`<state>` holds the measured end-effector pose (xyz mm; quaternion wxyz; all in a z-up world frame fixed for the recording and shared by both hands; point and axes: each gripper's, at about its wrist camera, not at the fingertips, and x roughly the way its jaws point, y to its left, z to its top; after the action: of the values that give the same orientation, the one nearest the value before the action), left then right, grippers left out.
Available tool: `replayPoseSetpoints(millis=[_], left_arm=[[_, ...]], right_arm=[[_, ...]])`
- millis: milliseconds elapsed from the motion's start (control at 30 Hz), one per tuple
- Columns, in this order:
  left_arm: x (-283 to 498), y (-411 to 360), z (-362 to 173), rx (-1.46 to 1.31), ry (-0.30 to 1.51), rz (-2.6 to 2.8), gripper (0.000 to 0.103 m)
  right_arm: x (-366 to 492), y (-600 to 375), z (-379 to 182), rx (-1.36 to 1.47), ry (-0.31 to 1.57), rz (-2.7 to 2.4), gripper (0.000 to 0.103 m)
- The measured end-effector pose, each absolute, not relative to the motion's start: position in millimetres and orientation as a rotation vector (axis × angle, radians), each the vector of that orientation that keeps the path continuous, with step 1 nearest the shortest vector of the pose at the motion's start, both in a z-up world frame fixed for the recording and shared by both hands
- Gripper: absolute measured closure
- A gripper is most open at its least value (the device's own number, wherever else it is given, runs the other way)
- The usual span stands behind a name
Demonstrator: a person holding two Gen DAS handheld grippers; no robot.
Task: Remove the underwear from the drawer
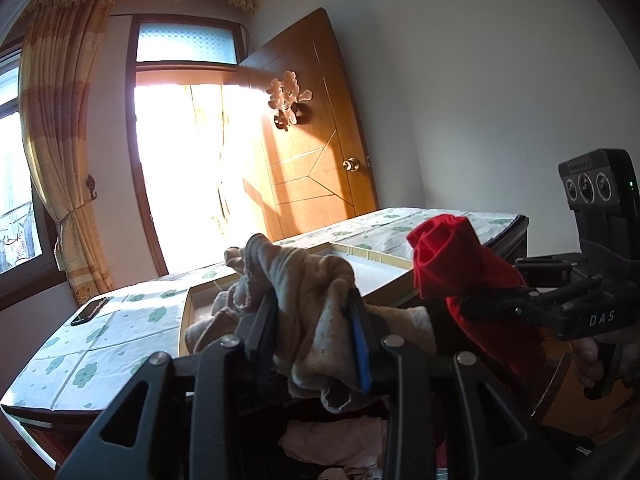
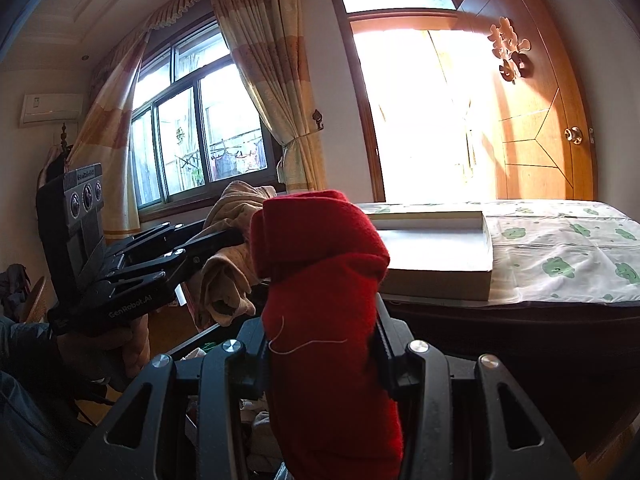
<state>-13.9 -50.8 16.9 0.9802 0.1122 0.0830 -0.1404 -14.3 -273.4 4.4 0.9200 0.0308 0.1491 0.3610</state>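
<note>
**Both grippers have a piece of underwear, held up over the drawer**

Left gripper [image 1: 316, 332] has its fingers [image 1: 360, 344] clamped on a bunched-up beige piece [image 1: 308, 280]. It's soft, thin fabric, pale pinkish-tan with tiny dots on one panel and a little scalloped trim along the edges. It's scrunched between the pads, with a lump sticking up above them and loose folds drooping below and out to both sides. One pad has a blue face, half buried in the cloth.

Right gripper [image 2: 320, 344] is holding a red piece [image 2: 320, 264]. Bright solid red, thicker-looking, kind of fuzzy. It's rolled into a fat bundle that pokes up past the fingers [image 2: 386, 340] and hangs down below them too. There's a loose pale thread lying across the front of it. The fingers are narrow, pressed in on both sides of the roll.

The two bundles are near each other, side by side, both up in the air. Right below them is the open drawer [image 1: 332, 440], dark inside, with more pale pinkish clothes still lying in it.

Behind sits the worktop [image 2: 560, 248], covered in white cloth with green prints, and a shallow open box [image 2: 440, 248] on it. A phone [image 1: 90, 312] lies on its left part.
</note>
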Motion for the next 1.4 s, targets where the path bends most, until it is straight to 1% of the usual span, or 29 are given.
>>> replayPoseSetpoints(millis=[300, 567, 1067, 1400], left_arm=[[-1, -54, 32, 0.233, 0.152, -0.297, 0.072], [13, -60, 38, 0.235, 0.168, -0.328, 0.072], [71, -59, 62, 0.247, 0.207, -0.361, 0.072], [107, -60, 65, 0.26, 0.252, -0.36, 0.072]], right_arm=[[0, -276, 20, 0.071, 0.321, 0.737, 0.059], [24, -285, 27, 0.135, 0.378, 0.722, 0.059], [77, -276, 58, 0.15, 0.44, 0.718, 0.059], [119, -272, 66, 0.158, 0.485, 0.695, 0.059]])
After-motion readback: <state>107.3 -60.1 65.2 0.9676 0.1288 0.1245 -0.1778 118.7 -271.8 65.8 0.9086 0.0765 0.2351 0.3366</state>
